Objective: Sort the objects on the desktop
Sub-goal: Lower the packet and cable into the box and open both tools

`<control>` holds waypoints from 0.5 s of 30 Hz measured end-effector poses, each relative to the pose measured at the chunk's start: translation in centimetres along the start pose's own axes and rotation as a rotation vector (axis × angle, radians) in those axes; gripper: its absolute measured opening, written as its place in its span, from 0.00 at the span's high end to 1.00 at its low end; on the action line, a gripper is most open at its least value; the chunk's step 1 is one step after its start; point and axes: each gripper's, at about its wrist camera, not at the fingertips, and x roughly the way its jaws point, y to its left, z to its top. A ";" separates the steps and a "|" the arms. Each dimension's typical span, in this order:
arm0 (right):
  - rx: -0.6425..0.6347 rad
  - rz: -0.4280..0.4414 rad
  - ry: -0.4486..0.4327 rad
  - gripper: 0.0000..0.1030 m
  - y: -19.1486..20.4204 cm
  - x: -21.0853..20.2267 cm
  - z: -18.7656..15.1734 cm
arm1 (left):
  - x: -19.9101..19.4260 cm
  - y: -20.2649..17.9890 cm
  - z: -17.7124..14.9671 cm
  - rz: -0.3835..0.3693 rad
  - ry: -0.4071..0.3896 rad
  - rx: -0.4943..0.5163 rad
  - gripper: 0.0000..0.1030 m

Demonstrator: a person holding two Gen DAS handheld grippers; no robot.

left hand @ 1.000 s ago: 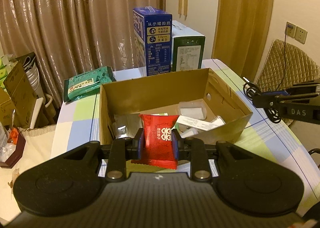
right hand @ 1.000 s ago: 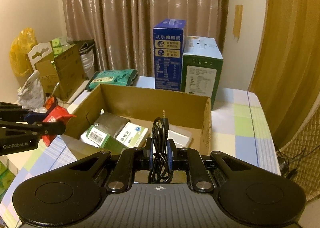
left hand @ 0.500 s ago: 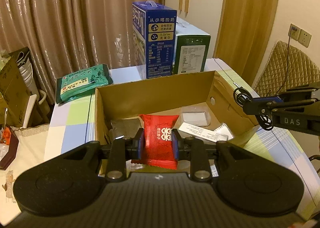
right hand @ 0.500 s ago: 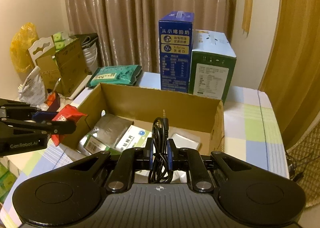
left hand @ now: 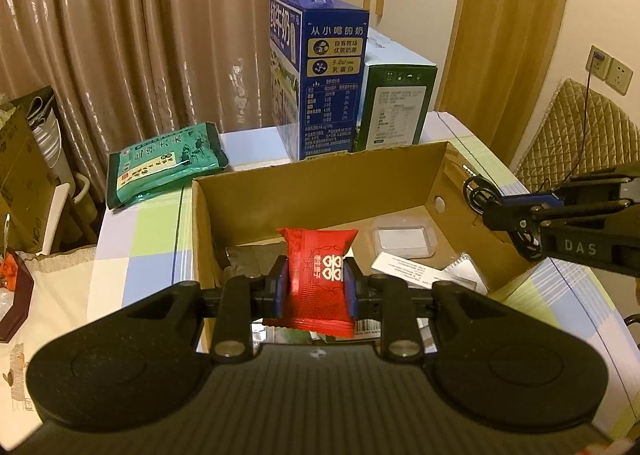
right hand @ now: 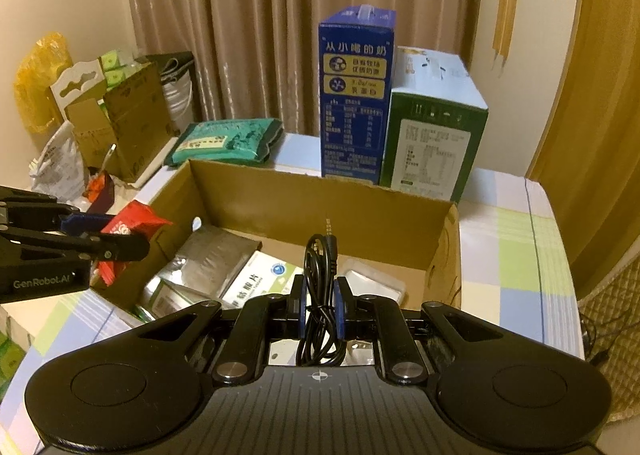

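Since a second ago both grippers have come closer to the cardboard box (left hand: 320, 191), which now fills more of each view; the blue carton (left hand: 334, 83) and green carton (left hand: 394, 111) behind it loom larger. The grips are unchanged.

The left gripper (left hand: 316, 287) is clamped on a red snack packet (left hand: 320, 279), held upright over the near left part of the box. The right gripper (right hand: 320, 305) is closed tight on a coiled black audio cable (right hand: 320, 287), its plug (right hand: 329, 233) pointing up, over the near edge of the box.

Only the left wrist view shows the wall socket (left hand: 608, 69) and the quilted chair (left hand: 580, 135) at far right, and a clear plastic tray (left hand: 404, 239) in the box. Only the right wrist view shows the white medicine box (right hand: 262, 283), the silver foil pouch (right hand: 212, 255) and the clutter of bags (right hand: 52, 95) at far left.

The box sits on a checked tablecloth (right hand: 516, 255); a green packet (left hand: 166, 163) lies far left, with brown curtains (left hand: 140, 35) behind.
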 end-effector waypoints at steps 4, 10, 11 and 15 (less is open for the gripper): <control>-0.004 -0.005 0.024 0.90 -0.3 0.9 0.3 | 0.8 0.2 0.3 0.000 0.013 0.001 0.78; -0.021 -0.003 0.063 0.90 -0.5 2.0 0.8 | 1.8 0.3 0.7 -0.003 0.030 0.004 0.78; -0.020 0.001 0.073 0.90 -0.6 2.3 0.9 | 2.0 0.4 0.8 -0.004 0.033 0.003 0.78; -0.010 0.016 0.119 0.90 -1.0 3.5 1.0 | 3.0 0.6 1.0 -0.008 0.053 -0.005 0.78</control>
